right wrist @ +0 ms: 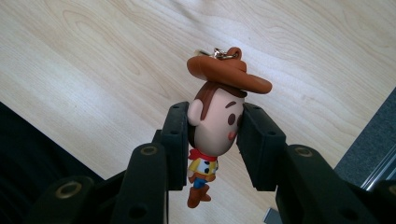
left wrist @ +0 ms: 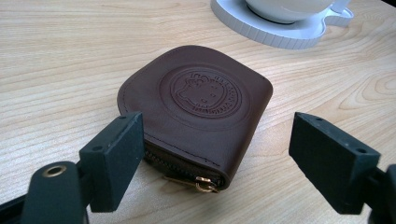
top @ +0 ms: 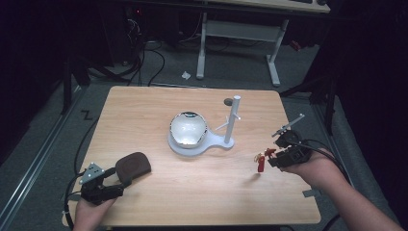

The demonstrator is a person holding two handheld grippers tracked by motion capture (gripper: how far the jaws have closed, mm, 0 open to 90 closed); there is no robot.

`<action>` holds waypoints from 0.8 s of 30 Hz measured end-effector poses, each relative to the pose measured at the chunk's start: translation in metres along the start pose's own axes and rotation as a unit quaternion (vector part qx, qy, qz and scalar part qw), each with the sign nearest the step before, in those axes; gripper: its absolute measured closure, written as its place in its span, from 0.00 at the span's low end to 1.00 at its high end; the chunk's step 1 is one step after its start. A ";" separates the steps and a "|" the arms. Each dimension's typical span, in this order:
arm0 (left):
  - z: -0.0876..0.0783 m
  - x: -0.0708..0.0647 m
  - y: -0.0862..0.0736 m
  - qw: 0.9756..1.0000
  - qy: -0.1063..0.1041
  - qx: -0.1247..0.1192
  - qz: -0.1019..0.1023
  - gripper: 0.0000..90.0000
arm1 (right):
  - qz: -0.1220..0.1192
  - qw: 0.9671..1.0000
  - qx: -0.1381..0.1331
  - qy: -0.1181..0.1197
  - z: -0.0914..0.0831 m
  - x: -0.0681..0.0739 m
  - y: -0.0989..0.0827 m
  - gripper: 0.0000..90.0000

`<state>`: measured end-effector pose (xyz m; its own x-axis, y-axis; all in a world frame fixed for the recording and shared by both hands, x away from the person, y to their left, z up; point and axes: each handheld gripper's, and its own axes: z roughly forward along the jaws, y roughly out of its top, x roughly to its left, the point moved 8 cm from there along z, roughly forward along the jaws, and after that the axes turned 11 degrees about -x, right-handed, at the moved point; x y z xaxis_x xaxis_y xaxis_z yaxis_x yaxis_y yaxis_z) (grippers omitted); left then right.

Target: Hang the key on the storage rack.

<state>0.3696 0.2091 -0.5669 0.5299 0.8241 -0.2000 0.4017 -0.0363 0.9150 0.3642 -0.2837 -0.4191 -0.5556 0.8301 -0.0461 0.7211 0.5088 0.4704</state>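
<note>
The right tongs [right wrist: 214,135] pinch the cowboy keychain [right wrist: 217,126] by its head, loop free for hooking; the left tongs [left wrist: 224,158] stand spread around the brown pouch [left wrist: 198,114].

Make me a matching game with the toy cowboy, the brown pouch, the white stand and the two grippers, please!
Things:
1. cowboy keychain
2. pouch
3. white stand
4. left gripper

States:
A. jaws open, one on each side of the near end of a brown thing
B. lies flat on the table, zipper end nearest the camera
C. pinched by its head in the right gripper
D. holds a shiny bowl, with a post beside it

Pairs: 1-C, 2-B, 3-D, 4-A
</note>
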 end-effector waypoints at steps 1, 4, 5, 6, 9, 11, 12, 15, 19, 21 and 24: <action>0.000 0.000 0.000 1.000 0.000 0.000 0.000 0.21 | -0.001 1.000 0.000 -0.001 -0.002 0.000 0.002 0.72; 0.000 0.000 0.000 1.000 0.000 -0.001 0.000 0.21 | -0.005 1.000 0.000 0.000 -0.005 0.001 0.007 0.72; 0.000 0.000 0.000 1.000 0.000 -0.001 0.000 0.21 | -0.005 1.000 -0.001 0.000 -0.006 0.001 0.009 0.72; 0.000 0.000 0.000 1.000 0.000 -0.001 0.000 0.21 | -0.005 1.000 -0.001 0.000 -0.006 0.001 0.009 0.72; -0.001 0.001 0.001 1.000 -0.001 -0.002 -0.001 0.21 | -0.010 1.000 -0.004 -0.003 -0.010 0.002 0.017 0.72; -0.001 0.001 0.001 1.000 -0.001 -0.002 -0.001 0.21 | -0.013 1.000 -0.006 -0.003 -0.011 0.003 0.021 0.72; -0.001 0.001 0.001 1.000 -0.001 -0.002 -0.001 0.21 | -0.015 1.000 -0.007 -0.004 -0.011 0.003 0.023 0.72; -0.001 0.001 0.001 1.000 -0.002 -0.002 -0.002 0.21 | -0.020 1.000 -0.009 -0.005 -0.013 0.004 0.030 0.72; -0.001 0.001 0.001 1.000 -0.002 -0.003 -0.003 0.21 | -0.025 1.000 -0.012 -0.008 -0.014 0.004 0.038 0.72; -0.002 0.001 0.001 1.000 -0.002 -0.003 -0.004 0.21 | -0.028 0.999 -0.014 -0.007 -0.014 0.005 0.041 0.72; -0.002 0.001 0.001 1.000 -0.003 -0.003 -0.004 0.21 | -0.032 0.999 -0.016 -0.007 -0.015 0.006 0.048 0.72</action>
<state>0.3694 0.2111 -0.5660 0.5304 0.8214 -0.2094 0.4015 -0.0259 0.9155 0.3891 -0.2576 -0.3841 -0.5945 0.7991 -0.0892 0.6701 0.5537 0.4944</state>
